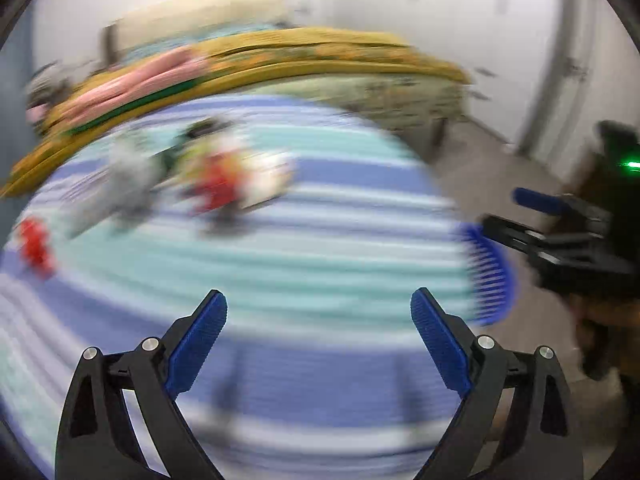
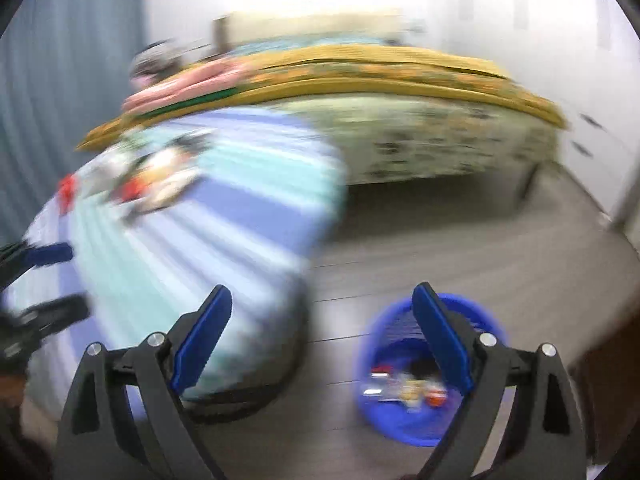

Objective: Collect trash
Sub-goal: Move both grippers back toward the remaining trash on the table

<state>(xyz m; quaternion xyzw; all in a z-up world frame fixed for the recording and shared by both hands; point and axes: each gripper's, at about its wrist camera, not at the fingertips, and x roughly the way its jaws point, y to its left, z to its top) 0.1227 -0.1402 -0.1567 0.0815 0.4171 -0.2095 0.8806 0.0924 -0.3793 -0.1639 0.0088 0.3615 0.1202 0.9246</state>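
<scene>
Two grippers, left gripper (image 1: 319,312) and right gripper (image 2: 322,308), both spread wide and carrying nothing; wrappers (image 1: 224,184) lie blurred at upper left of the striped table (image 1: 320,264), with more trash already in the blue basket (image 2: 384,420) at lower right on the floor. Best approach is probably to slow down, centre one piece between the pads, then close. Bare cloth gives room ahead; the table's right edge drops off just beside the basket.

striped cloth (image 1: 280,264), yellow-covered bed (image 2: 400,80), pink bedding (image 1: 132,84), grey floor (image 2: 480,248)
</scene>
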